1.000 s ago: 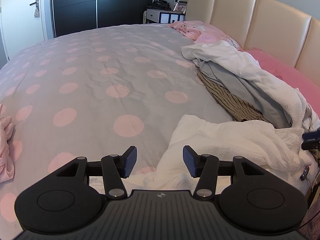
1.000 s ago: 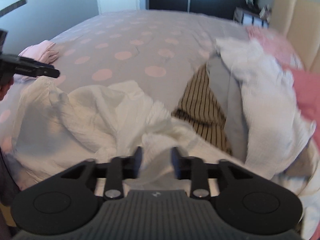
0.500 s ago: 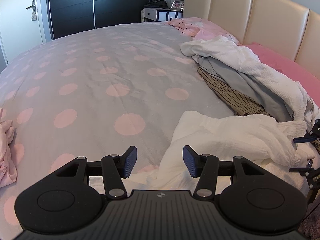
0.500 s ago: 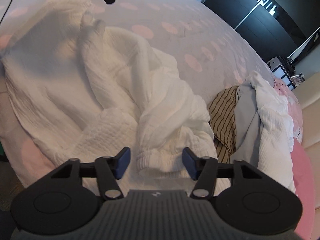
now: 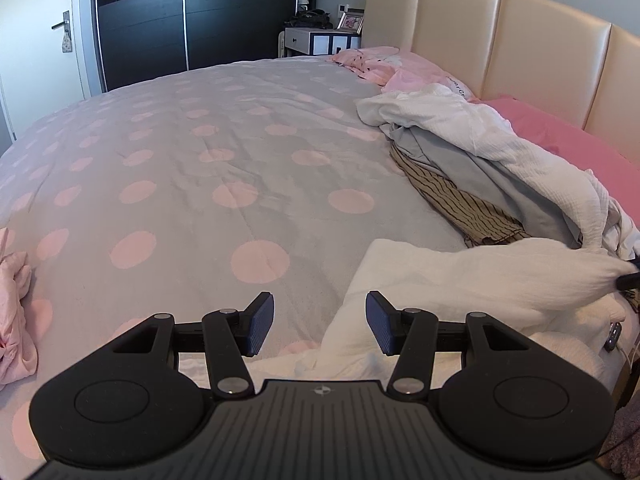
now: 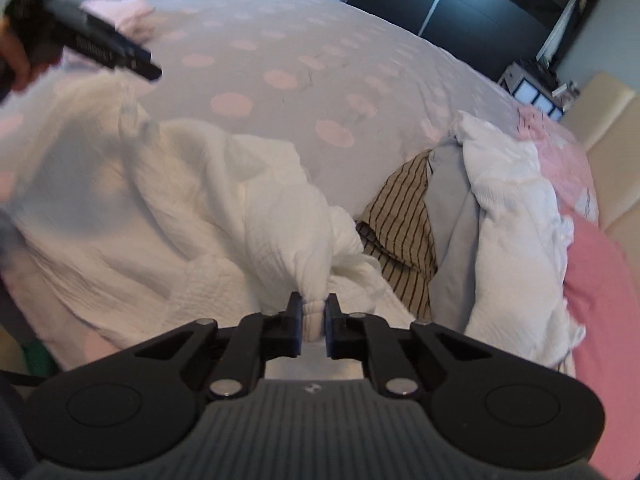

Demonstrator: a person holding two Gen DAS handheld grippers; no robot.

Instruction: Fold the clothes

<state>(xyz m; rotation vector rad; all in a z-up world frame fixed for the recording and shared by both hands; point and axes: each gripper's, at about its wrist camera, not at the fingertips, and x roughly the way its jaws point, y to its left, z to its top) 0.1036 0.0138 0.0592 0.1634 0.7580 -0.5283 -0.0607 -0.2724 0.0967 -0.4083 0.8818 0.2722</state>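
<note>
Left view: left hand-held gripper spread, empty, over the white garment at the bed's near edge. Right view: right hand-held gripper has just closed, pinching its cuff. Advise lifting slowly, spreading flat before folding.

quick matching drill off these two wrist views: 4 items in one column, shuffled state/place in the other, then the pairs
Items
1. right gripper
2. left gripper
3. striped garment
4. small pink garment

States and places
A. jaws open, nothing between them
B. partly tucked under the grey garment in the pile by the headboard
C. shut on a bunched edge of the white garment
D. lies alone at the left edge of the bed

Pairs: 1-C, 2-A, 3-B, 4-D. The right gripper's jaws have just been closing, with the white fabric between them.
</note>
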